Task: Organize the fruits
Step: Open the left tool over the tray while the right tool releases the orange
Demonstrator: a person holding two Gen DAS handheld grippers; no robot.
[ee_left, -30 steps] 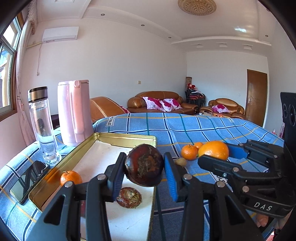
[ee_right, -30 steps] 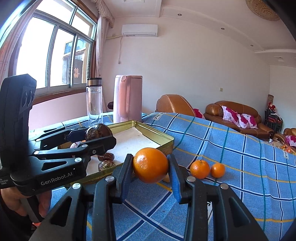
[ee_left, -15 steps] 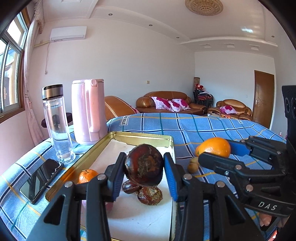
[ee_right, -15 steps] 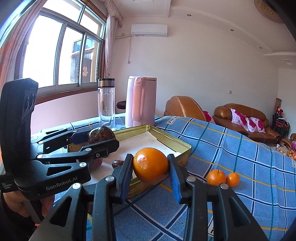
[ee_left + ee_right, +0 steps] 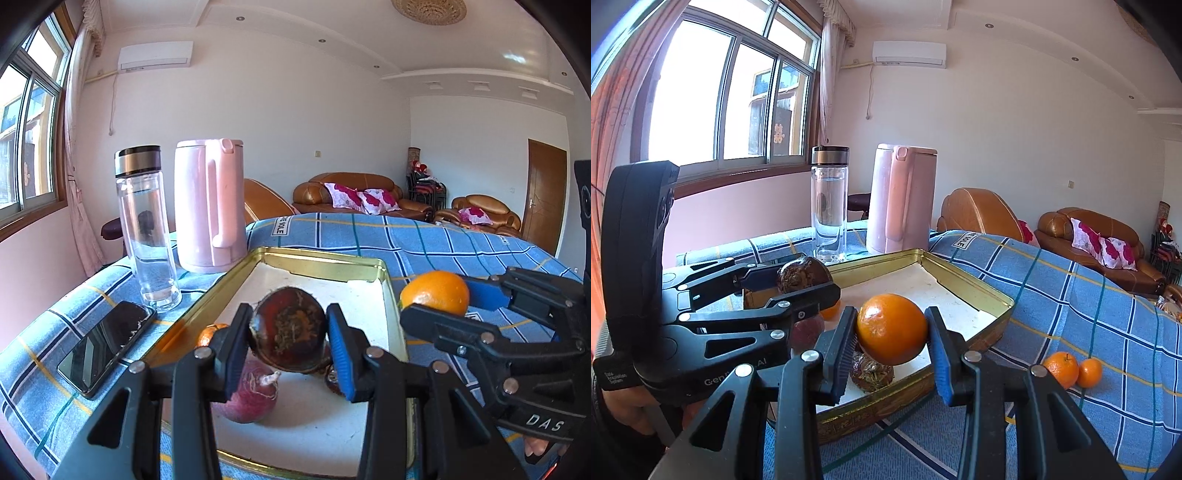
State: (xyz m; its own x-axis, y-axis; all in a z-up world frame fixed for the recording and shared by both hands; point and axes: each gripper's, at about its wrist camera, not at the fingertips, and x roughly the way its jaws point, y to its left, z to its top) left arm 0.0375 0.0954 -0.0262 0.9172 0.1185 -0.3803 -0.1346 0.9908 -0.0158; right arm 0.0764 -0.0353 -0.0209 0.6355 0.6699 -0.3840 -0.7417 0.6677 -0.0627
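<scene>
Your left gripper point(image 5: 289, 338) clamps a dark brown, rough-skinned fruit point(image 5: 288, 330) above the gold tray point(image 5: 384, 266); your right gripper point(image 5: 892, 338) grips a glossy orange point(image 5: 892, 328) over the tray's rim.

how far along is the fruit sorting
Partly done: the gold tray already holds a reddish fruit, a small orange and a brown fruit. In hand: the left gripper carries a dark brown fruit, the right gripper a big orange. Left: two mandarins on the tablecloth.
</scene>
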